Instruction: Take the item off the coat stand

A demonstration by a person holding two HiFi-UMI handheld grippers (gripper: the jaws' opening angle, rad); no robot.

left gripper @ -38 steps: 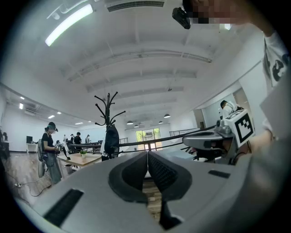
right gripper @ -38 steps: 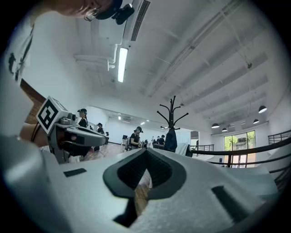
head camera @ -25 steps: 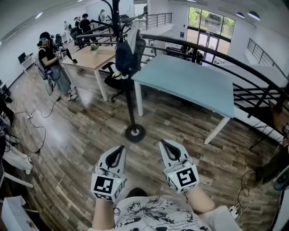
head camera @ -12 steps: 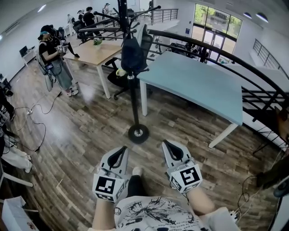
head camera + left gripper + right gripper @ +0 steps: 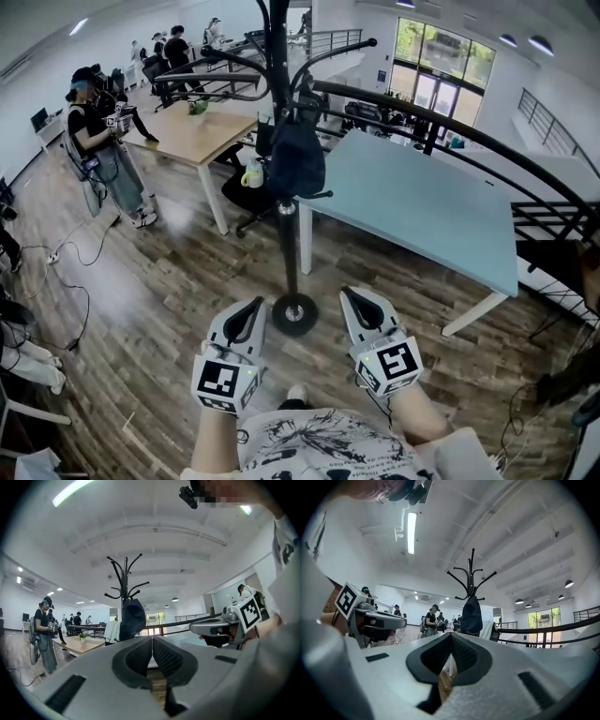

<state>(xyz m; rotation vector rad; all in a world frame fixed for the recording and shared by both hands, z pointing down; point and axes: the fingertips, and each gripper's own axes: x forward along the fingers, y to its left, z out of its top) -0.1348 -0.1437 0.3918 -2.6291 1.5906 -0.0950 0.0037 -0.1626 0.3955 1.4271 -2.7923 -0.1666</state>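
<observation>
Task not started: dark bag [image 5: 298, 159] hangs on coat stand [image 5: 291, 244]; left gripper [image 5: 251, 306] and right gripper [image 5: 352, 296] jaws closed, empty, near its base.

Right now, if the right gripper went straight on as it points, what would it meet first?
Probably the dark bag hanging on the coat stand; nothing nearer shows, though depth is unclear.

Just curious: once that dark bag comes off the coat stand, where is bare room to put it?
The light blue table right of the coat stand is bare. Crowded: behind the stand, where an office chair and wooden desk sit.
</observation>
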